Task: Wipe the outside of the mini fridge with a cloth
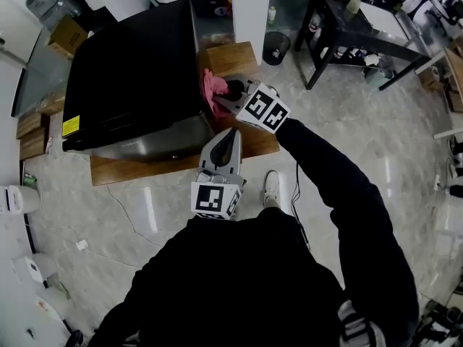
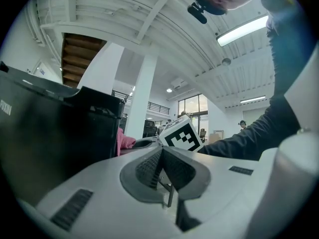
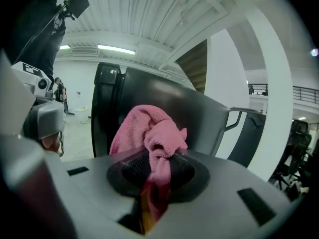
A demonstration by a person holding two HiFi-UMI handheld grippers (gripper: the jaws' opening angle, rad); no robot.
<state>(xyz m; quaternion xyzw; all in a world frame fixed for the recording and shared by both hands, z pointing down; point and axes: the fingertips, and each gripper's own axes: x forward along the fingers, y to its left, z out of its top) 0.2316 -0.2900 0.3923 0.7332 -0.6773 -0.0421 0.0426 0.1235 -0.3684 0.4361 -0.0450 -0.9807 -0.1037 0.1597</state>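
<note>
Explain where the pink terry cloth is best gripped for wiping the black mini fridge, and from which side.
Grip the pink terry cloth by a gathered fold, as the right gripper does, shut on it; a soft wad then bulges ahead of the tips. Probably approach the black mini fridge from its side panel beside the wad, so cloth, not jaws, meets it.

The fridge [image 1: 130, 71] is smooth black with a dull sheen — one face is silvery, like brushed metal. The cloth [image 3: 149, 128] is pink looped terry, soft and matt. The board [image 1: 253, 142] under the fridge shows wood grain, and the floor [image 1: 347, 129] is glossy and marbled. The left tongs [image 2: 162, 166] and right tongs [image 3: 158, 168] are matt grey plastic with ribbed black pads [image 2: 146, 168].
</note>
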